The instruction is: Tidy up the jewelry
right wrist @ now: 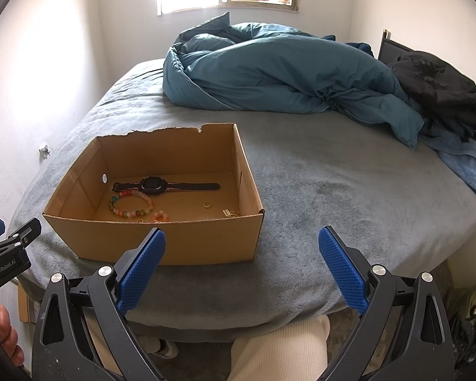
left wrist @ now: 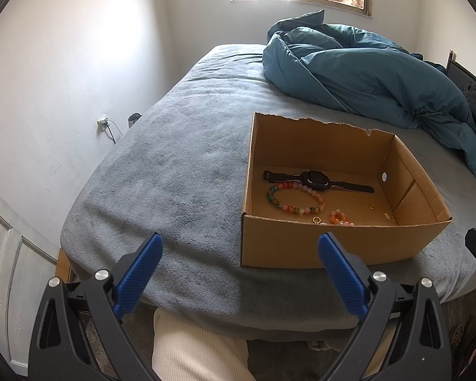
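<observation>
Near the bed's (right wrist: 317,174) front edge, box (right wrist: 181,241); both grippers (left wrist: 239,250) (right wrist: 241,244) spread.

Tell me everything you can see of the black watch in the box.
The black watch lies flat on the floor of the cardboard box, toward the back wall, strap unbuckled and stretched out straight to both sides. It has a dark, rounded-square case and what looks like a rubbery band. The multicoloured bead bracelet lies just in front, close to or touching it. Neither tool touches it.

Left gripper (left wrist: 239,249) and right gripper (right wrist: 241,243) both spread wide, seemingly level, side by side.
</observation>
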Demonstrator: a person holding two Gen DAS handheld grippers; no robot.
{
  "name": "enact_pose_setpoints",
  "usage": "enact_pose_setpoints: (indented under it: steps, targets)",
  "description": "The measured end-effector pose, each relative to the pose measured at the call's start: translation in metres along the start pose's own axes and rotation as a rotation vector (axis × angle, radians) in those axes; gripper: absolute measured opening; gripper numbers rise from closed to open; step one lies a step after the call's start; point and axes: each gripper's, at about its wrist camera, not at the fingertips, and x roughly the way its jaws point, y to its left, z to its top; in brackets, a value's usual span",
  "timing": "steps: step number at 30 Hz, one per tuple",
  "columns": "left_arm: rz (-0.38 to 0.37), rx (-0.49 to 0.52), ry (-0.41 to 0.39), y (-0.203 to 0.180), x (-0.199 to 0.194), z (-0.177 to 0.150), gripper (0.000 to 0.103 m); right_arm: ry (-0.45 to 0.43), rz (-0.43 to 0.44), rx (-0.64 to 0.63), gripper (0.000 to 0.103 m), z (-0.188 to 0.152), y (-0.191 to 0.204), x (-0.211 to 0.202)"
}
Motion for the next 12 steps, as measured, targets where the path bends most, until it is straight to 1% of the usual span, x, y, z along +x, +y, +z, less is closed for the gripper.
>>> enact_pose_setpoints:
  steps: [12]
  targets:
    - [0.000, 0.000, 0.001, -0.0005, 0.0003, -0.0005, 0.096, 0.002, 0.002, 0.001, 0.093, -0.0004, -0.0012, -0.0001]
